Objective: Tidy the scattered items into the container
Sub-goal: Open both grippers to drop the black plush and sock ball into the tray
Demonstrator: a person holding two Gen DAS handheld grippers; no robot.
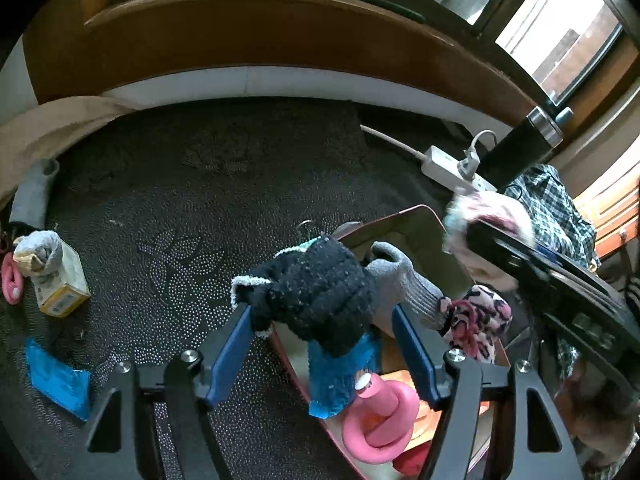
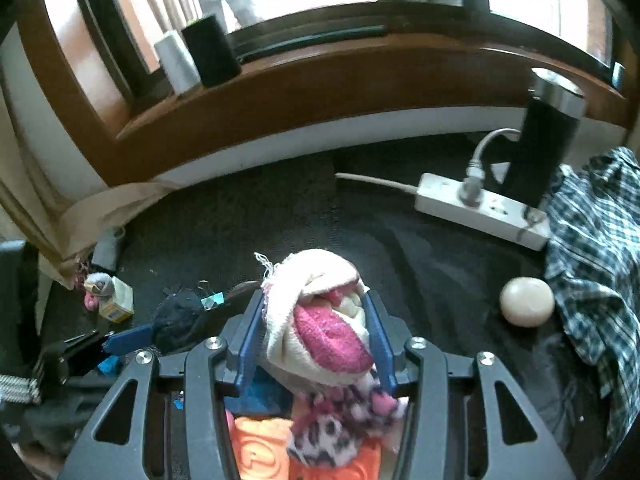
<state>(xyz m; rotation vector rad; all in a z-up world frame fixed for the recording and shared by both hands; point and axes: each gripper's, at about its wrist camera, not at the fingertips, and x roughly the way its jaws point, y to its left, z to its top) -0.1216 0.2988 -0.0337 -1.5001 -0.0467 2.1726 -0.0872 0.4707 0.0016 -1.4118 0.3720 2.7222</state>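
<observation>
My left gripper point(image 1: 322, 316) is shut on a black fuzzy sock with a blue toe point(image 1: 316, 300) and holds it over the rim of the container point(image 1: 416, 220). Inside the container lie a grey sock point(image 1: 404, 280), a pink leopard-print sock point(image 1: 476, 320) and a pink ring toy point(image 1: 380, 420). My right gripper point(image 2: 316, 320) is shut on a cream and pink sock point(image 2: 320, 312), above the leopard-print sock point(image 2: 344, 420) and an orange cloth point(image 2: 260, 448) in the container. The right gripper also shows in the left wrist view point(image 1: 480, 224).
On the dark mat lie a small yellow box with a grey sock on it point(image 1: 52, 276), a blue packet point(image 1: 56, 376), a pink object point(image 1: 11, 280), a cream oval soap point(image 2: 527, 301), a white power strip point(image 2: 480, 208), a black flask point(image 2: 548, 140) and a plaid shirt point(image 2: 596, 264).
</observation>
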